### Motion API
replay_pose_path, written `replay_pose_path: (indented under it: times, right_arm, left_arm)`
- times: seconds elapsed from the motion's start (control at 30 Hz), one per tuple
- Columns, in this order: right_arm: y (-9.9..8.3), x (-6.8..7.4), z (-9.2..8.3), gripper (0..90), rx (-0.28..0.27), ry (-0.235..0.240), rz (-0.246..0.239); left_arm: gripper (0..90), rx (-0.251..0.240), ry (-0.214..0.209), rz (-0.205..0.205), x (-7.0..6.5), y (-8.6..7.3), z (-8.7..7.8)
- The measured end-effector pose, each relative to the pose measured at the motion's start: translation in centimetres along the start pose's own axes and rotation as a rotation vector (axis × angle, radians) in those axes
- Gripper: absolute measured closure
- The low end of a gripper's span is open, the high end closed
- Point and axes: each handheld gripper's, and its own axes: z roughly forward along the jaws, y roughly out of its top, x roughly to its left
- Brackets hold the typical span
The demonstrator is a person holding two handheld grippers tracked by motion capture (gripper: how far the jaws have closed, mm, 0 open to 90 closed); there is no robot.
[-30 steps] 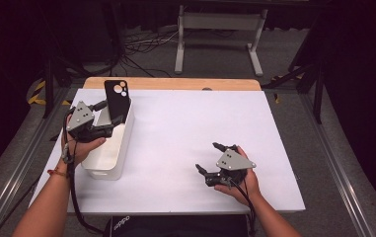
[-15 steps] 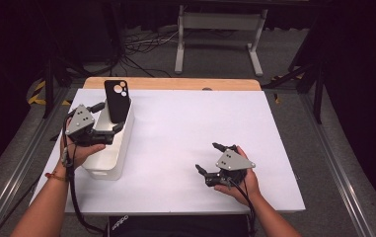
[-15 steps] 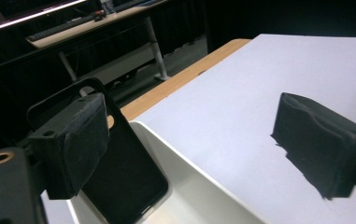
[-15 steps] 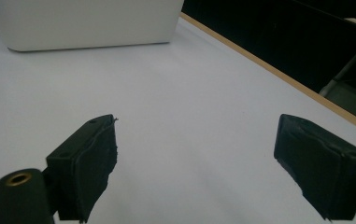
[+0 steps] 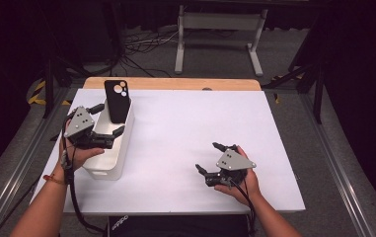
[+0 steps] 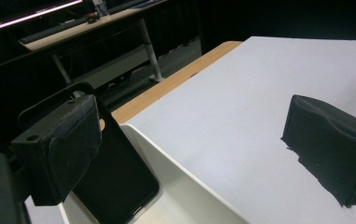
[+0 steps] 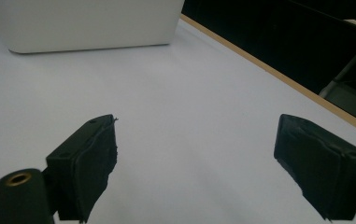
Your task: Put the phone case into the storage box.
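A: Leaning upright in the far end of the white bin is the black phone case, camera cutouts at the top, bottom edge down inside the bin. Nothing's got hold of it.

B: And the left gripper?

A: It sits right at the bin's near-left side. Its jaws have just been opening and now stand wide; in the left gripper view one pad is just in front of the case without pressing on it, the other out over the white table.

B: Right gripper?

A: Well apart from the bin, over at the table's near right. It rests low in the person's hand, jaws spread wide, nothing but bare table between them.
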Motion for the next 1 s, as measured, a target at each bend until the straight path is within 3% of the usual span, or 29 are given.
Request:
replay_pose_path:
  times: [0.43,1.0]
  right_arm:
    - [0.2,0.0,-0.3,13.7,-0.013,0.000,0.004]
    - [0.2,0.0,-0.5,13.7,-0.016,-0.001,0.001]
  left_arm:
    - [4.1,-0.045,-0.040,-0.002,-1.6,0.9,-1.3]
    - [4.2,-0.071,-0.064,0.046,-3.9,1.5,-2.2]
